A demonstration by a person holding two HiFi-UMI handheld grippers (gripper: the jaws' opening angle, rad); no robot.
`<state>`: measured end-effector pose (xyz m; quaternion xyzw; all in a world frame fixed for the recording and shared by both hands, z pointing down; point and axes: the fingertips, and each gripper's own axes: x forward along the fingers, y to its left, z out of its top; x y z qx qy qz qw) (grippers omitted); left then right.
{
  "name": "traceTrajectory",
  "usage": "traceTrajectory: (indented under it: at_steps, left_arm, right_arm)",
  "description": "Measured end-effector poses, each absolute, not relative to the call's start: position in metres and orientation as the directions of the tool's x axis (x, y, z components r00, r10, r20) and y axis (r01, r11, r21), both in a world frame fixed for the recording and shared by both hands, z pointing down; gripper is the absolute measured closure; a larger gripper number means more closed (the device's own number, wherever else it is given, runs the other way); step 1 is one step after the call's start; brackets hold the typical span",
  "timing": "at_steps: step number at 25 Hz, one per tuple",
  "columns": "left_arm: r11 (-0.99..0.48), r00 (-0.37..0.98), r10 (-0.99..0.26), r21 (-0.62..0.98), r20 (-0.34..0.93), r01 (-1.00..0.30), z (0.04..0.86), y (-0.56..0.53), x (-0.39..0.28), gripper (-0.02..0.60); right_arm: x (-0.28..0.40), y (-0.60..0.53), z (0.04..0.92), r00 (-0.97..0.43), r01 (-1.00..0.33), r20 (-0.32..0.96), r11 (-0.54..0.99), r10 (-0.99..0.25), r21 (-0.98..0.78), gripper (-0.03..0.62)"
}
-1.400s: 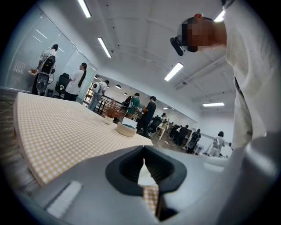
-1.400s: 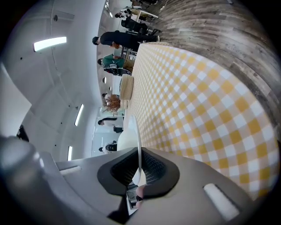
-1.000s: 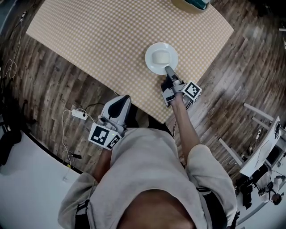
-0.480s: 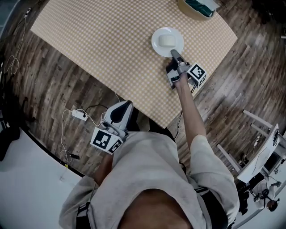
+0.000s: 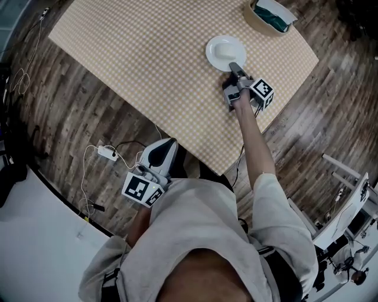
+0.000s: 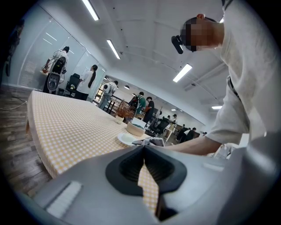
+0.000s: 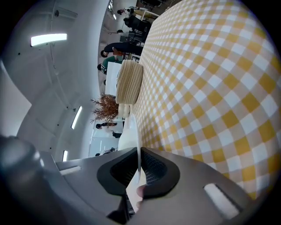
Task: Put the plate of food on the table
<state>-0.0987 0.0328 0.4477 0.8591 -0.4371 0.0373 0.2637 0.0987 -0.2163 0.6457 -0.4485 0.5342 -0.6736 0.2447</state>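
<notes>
well, the plate (image 5: 225,53) sits over the far right part of the table (image 5: 147,59), which is covered in a yellow and white checked cloth. a pale block of food (image 5: 222,51) lies in the middle of the plate. the right gripper (image 5: 236,69) reaches in from the table's near right edge at the end of a stretched arm. its jaws are nearly together, pinching the near rim of the plate. in the right gripper view the rim runs edge-on up through the ribbed pads (image 7: 151,171), thin and white, with the checked cloth just beside it. whether the plate's base rests on the cloth or hangs just above it cannot be told from any view. beyond the plate, near the table's far corner, stands a woven basket (image 5: 269,15) with something dark green inside. the two are close but apart. the left gripper (image 5: 158,152) is held low by the person's body, off the table and over the wooden floor (image 5: 77,118), well apart from the plate. its jaws are closed against each other with nothing between them. only a thin sliver of the checked cloth shows past the pads in the left gripper view. a white power strip (image 5: 107,153) with its cable lies on the floor near the left gripper. several people stand in the room beyond the table, too small to describe further.
</notes>
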Motion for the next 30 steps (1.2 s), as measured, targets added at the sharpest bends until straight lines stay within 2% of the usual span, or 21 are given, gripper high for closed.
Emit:
traceTrajectory:
  at_steps: [12, 24, 30]
  left_arm:
    - [-0.465, 0.597, -0.745, 0.411, 0.297, -0.784, 0.445, 0.032, -0.107, 0.572]
    - [-0.455, 0.590, -0.750, 0.414, 0.299, -0.789, 0.446, 0.036, -0.114, 0.572]
    - [-0.458, 0.594, -0.747, 0.417, 0.299, -0.785, 0.448, 0.034, -0.113, 0.572]
  right_arm:
    - [0.097, -0.220, 0.658, -0.452, -0.129, 0.389, -0.373, -0.803, -0.919, 0.572]
    - [0.093, -0.220, 0.654, -0.431, -0.091, 0.373, -0.371, -0.822, -0.924, 0.568]
    - [0.093, -0.224, 0.647, -0.438, -0.006, 0.281, -0.309, -0.854, -0.951, 0.472]
